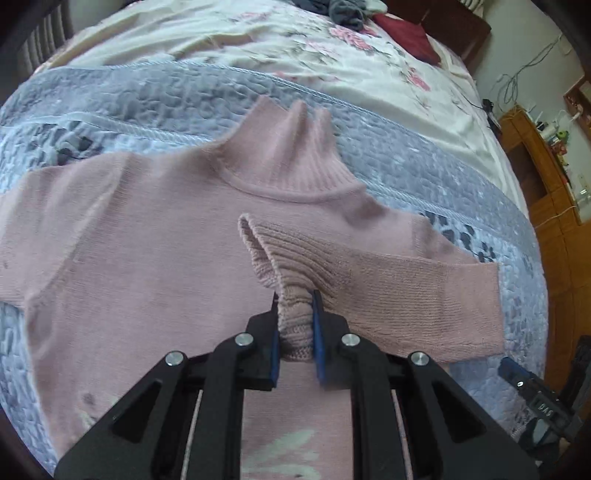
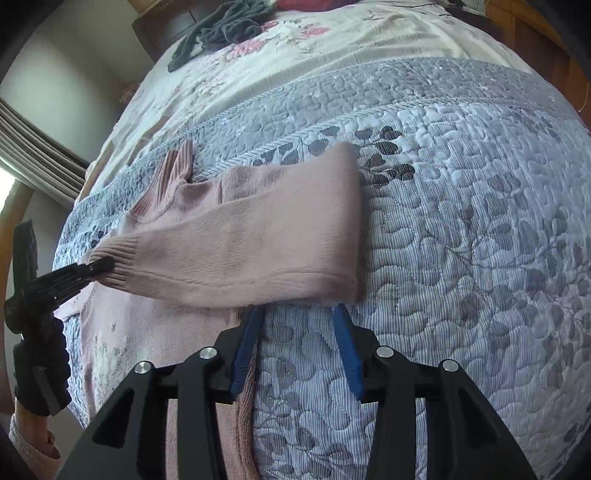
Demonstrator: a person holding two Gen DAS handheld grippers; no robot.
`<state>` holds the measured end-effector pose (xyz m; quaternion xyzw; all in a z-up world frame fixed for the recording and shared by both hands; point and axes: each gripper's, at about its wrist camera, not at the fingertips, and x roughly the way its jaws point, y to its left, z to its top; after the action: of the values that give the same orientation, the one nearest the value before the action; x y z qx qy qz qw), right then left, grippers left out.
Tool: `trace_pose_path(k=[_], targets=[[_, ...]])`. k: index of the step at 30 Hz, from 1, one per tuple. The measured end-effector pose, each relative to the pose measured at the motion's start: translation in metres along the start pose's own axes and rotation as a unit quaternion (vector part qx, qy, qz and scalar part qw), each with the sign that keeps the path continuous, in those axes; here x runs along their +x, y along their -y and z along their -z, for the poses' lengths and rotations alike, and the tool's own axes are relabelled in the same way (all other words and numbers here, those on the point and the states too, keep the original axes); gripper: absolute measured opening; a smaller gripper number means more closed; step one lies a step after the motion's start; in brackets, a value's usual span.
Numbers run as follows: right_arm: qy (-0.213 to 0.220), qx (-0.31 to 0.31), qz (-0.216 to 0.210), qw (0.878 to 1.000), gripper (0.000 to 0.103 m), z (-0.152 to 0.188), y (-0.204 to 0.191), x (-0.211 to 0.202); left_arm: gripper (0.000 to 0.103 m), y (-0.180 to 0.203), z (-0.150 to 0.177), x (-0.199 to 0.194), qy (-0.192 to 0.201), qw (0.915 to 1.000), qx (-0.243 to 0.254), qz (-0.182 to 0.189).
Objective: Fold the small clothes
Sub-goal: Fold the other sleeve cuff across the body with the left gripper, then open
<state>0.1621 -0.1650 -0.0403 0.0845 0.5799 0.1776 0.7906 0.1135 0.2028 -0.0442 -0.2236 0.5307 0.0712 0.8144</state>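
Note:
A pink knit turtleneck sweater [image 1: 147, 240] lies flat on the grey quilted bedspread [image 1: 110, 99], collar pointing away. Its right sleeve [image 1: 406, 291] is folded across the chest. My left gripper [image 1: 295, 299] is shut on the ribbed cuff [image 1: 291, 325] of that sleeve, which bunches between the blue pads. In the right wrist view the same sleeve [image 2: 240, 254] runs across the sweater, with the left gripper [image 2: 99, 267] clamped on its cuff at the left. My right gripper [image 2: 297, 314] is open just below the sleeve's folded edge, holding nothing.
A floral cream sheet [image 1: 295, 40] covers the far bed, with dark grey clothes [image 2: 225, 26] and a red cushion [image 1: 406, 33] on it. Wooden furniture [image 1: 539, 173] and cables stand at the right. The right gripper [image 1: 535, 402] shows low at the right. Bare quilt [image 2: 461, 240] spreads to the right.

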Motion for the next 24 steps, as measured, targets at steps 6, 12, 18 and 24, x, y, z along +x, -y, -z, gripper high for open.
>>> trace_pose_path(k=[6, 12, 18, 24], targets=[[-0.025, 0.026, -0.026, 0.999, 0.050, -0.013, 0.000, 0.023, 0.013, -0.071, -0.012, -0.020, 0.021, 0.9962, 0.000, -0.085], [-0.052, 0.047, -0.062, 0.996, 0.050, -0.025, -0.011, 0.056, 0.013, -0.112, -0.021, -0.031, 0.034, 0.9917, -0.012, -0.124], [-0.079, 0.068, -0.054, 0.993, 0.048, -0.026, -0.014, 0.085, 0.013, -0.130, -0.012, -0.005, 0.005, 0.9902, -0.017, -0.138], [-0.087, 0.031, -0.011, 0.996, 0.043, -0.021, -0.023, 0.093, 0.017, -0.141, -0.005, 0.019, -0.014, 0.9888, -0.015, -0.148]])
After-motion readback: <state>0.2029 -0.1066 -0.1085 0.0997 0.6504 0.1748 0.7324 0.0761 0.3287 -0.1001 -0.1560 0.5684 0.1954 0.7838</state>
